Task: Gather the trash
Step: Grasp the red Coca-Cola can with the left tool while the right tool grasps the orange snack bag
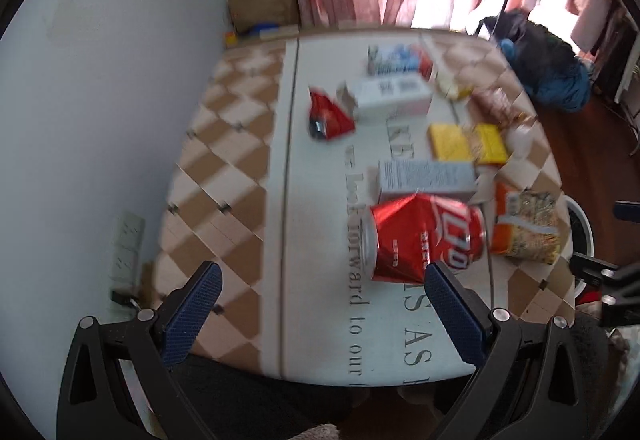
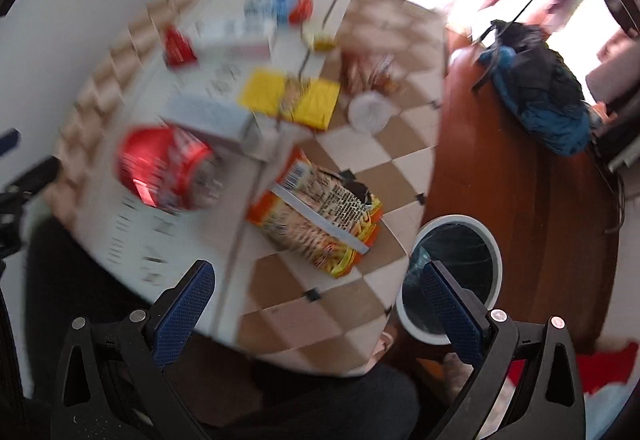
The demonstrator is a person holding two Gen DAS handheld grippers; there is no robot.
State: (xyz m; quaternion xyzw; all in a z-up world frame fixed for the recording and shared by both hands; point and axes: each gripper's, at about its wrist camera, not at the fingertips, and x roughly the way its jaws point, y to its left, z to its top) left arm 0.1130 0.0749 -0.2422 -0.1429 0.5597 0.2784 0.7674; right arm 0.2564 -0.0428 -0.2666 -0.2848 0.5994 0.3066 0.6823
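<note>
- Your left gripper [image 1: 322,282] is spread wide, holding nothing; the dented red can [image 1: 426,238] lies on the table [image 1: 320,320] at its 1 o'clock.
- Your right gripper [image 2: 316,280] also gapes empty; the noodle packet [image 2: 316,213] sits at 12 o'clock, the white-rimmed bin [image 2: 496,256] at 3 o'clock.

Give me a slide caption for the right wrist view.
Open right gripper above a littered table, nearest an orange noodle packet, with a white-rimmed bin beside the table.
</note>
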